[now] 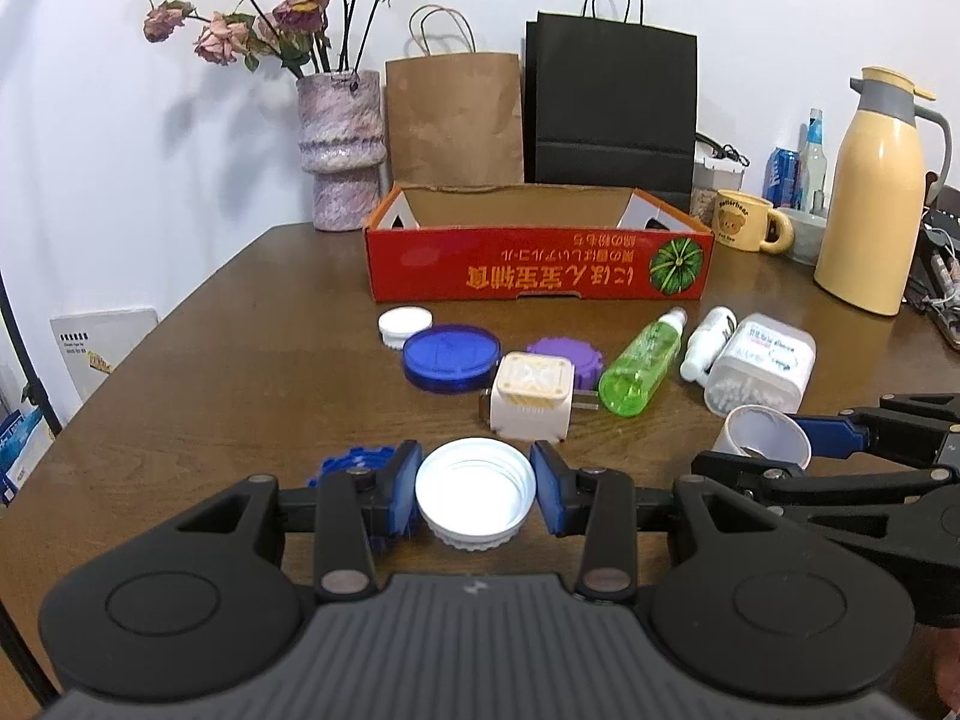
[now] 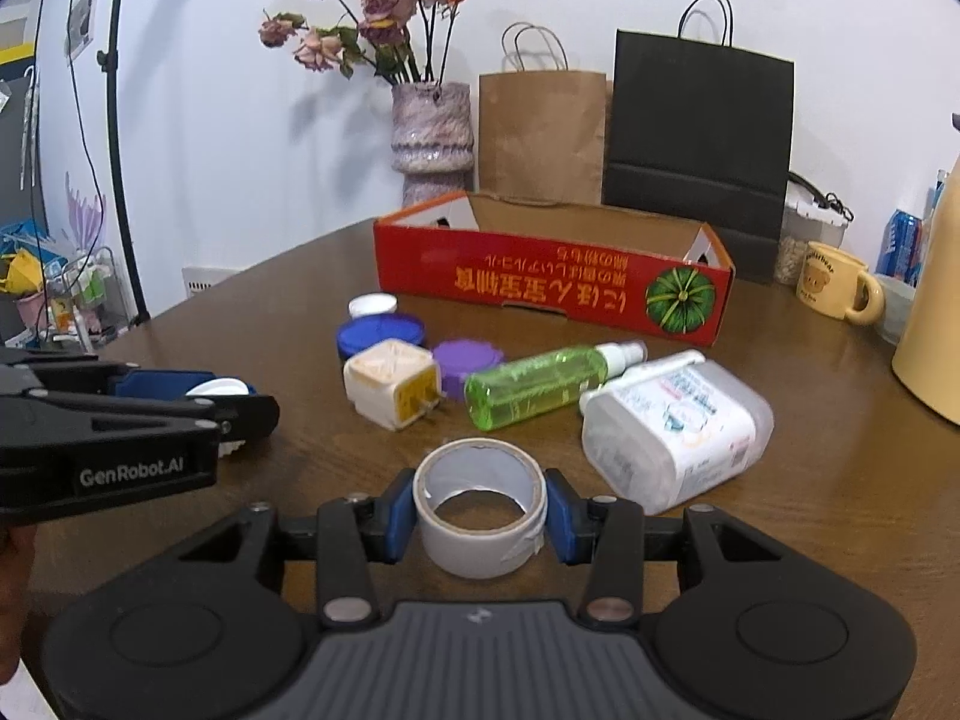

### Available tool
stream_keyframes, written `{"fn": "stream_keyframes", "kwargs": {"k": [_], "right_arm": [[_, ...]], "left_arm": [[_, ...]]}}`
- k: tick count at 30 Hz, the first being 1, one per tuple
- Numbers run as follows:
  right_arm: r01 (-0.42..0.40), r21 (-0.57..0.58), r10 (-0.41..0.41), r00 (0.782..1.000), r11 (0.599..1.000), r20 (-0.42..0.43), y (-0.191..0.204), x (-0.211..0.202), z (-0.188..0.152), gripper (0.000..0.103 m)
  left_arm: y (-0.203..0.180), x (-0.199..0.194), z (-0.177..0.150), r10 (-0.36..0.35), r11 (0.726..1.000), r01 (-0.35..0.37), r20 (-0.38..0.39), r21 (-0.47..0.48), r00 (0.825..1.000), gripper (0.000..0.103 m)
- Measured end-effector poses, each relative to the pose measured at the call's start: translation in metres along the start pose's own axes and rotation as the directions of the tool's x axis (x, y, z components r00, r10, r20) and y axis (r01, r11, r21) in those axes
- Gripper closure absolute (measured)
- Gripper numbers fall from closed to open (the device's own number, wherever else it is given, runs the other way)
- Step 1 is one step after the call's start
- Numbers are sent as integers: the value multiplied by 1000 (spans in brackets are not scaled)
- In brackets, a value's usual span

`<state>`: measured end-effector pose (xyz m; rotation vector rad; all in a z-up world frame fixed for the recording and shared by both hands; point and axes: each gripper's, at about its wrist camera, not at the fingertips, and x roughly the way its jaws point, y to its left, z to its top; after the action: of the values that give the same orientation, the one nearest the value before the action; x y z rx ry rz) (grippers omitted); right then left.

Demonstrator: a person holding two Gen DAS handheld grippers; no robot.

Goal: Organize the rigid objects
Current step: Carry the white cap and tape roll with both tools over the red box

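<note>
Two grippers tilt down over my brown wooden worktop (image 1: 240, 360): left gripper (image 1: 475, 492) is clamped on a white ribbed plastic lid (image 1: 475, 495), right gripper (image 2: 480, 513) squeezes a grey tape roll (image 2: 480, 516) before the red cardboard box (image 2: 540, 282).

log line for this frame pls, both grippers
left gripper: shut on white lid | right gripper: shut on tape roll | red box: appears empty

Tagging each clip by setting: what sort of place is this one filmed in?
Most likely a home dining or living room. A brown wooden table holds a vase of dried roses, a bear mug and a thermos jug, with paper shopping bags against a plain wall.
</note>
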<state>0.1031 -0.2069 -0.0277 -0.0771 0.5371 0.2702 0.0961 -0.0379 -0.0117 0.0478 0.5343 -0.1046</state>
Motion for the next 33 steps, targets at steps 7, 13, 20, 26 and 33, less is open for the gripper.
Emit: {"fn": "stream_keyframes", "kwargs": {"k": [7,13,20,26,33], "right_arm": [[8,1,-8,999,1000,32,-8,0,15,60],[12,2,-12,998,1000,54,-15,3,29,60],[15,2,-15,997,1000,75,-24,9,49,60],[16,-2,-15,996,1000,93,-28,16,65,60],[21,5,-22,993,1000,115,-36,28,84,60]], "left_arm": [[-2,3,19,0,1000,0,29,1,1000,62],[-7,6,35,1,1000,-1,53,10,999,62],[-8,14,54,2,1000,-2,68,3,998,62],[-9,21,71,6,1000,-5,91,-8,996,62],[-10,33,92,8,1000,-6,113,-15,994,62]]}}
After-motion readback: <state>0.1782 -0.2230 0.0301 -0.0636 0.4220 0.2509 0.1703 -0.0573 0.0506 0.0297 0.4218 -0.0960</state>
